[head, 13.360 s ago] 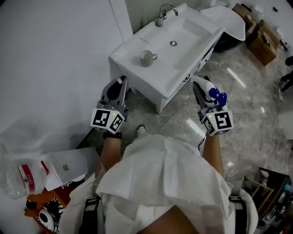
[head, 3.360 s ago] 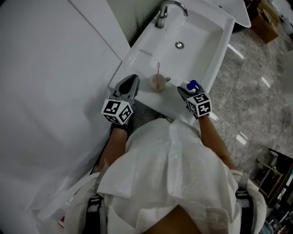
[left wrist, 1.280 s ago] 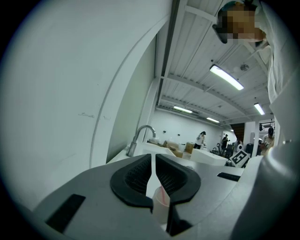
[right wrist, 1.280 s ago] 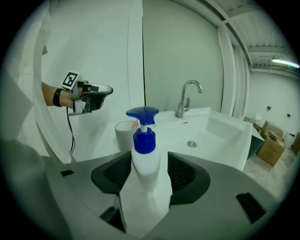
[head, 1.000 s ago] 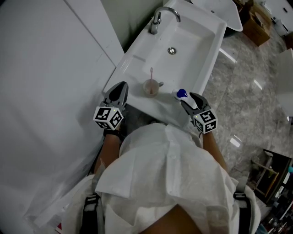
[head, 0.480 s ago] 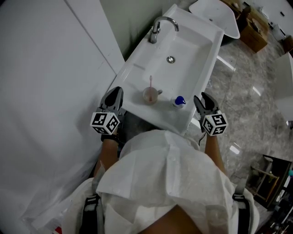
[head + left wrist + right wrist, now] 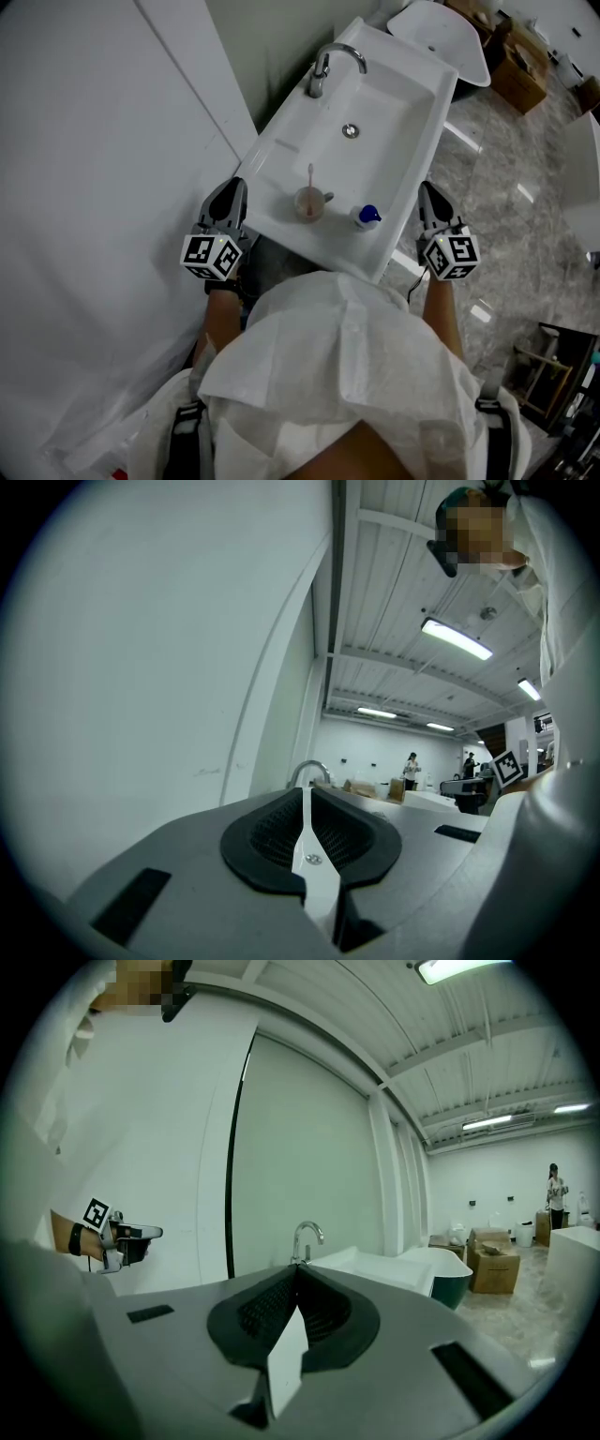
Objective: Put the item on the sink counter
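A small white bottle with a blue cap (image 7: 367, 217) stands on the front rim of the white sink counter (image 7: 281, 155), just right of a beige cup (image 7: 308, 202) that holds a pink toothbrush. My right gripper (image 7: 427, 189) hangs off the counter's right edge, apart from the bottle. Its jaws have just been closing and are shut with nothing between them (image 7: 298, 1269). My left gripper (image 7: 234, 186) hovers at the counter's left front corner, shut and empty (image 7: 307, 791). Both gripper views look level over the sink toward the chrome faucet (image 7: 306, 1237).
The faucet (image 7: 323, 64) stands at the basin's far end. A white wall panel (image 7: 112, 141) runs along the left. A second white tub (image 7: 441, 33) and cardboard boxes (image 7: 520, 70) sit at the top right on the marble floor (image 7: 506, 187).
The right gripper has left the blue-capped bottle standing on the counter, drawn away to the right and shut its jaws. The left gripper has shifted slightly back.
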A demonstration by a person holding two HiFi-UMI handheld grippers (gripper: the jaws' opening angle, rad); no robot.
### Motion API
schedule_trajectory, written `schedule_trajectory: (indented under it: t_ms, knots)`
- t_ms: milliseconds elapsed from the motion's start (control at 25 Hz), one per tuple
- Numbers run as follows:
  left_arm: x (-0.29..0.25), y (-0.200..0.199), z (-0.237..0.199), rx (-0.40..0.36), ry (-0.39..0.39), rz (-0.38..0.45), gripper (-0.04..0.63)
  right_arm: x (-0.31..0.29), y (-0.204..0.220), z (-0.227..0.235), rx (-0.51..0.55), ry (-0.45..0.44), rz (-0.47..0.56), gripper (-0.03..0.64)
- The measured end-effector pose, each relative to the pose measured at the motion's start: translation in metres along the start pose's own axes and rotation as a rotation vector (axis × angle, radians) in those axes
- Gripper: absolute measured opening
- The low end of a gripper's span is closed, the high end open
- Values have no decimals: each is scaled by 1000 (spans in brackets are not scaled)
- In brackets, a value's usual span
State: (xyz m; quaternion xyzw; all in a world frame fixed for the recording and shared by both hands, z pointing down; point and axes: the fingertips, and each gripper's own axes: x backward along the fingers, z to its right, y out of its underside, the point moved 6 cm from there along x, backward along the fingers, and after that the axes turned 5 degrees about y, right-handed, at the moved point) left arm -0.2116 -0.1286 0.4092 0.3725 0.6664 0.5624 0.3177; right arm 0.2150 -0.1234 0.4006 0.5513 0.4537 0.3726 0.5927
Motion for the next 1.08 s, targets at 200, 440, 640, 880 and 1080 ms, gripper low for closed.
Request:
schedule_trajectory:
  t_ms: [200,440,640,880,1080]
  knots:
    - [-1,-2,-2,2,-4,10,40,0,-6,-1,27,15,-15,9]
    - [-2,-3,-2,6,-4,10,40,1,-15,0,26,13,3,9]
    - [-3,-2,-2,7,-1,9,40,0,-16,-2,28,8,8,9]
    - [-5,-2,-2,10,4,5,40,0,-15,-2,33,5,1,9]
    - [-8,-2,-2,10,8,5,40,-2,-18,-2,30,6,3,9]
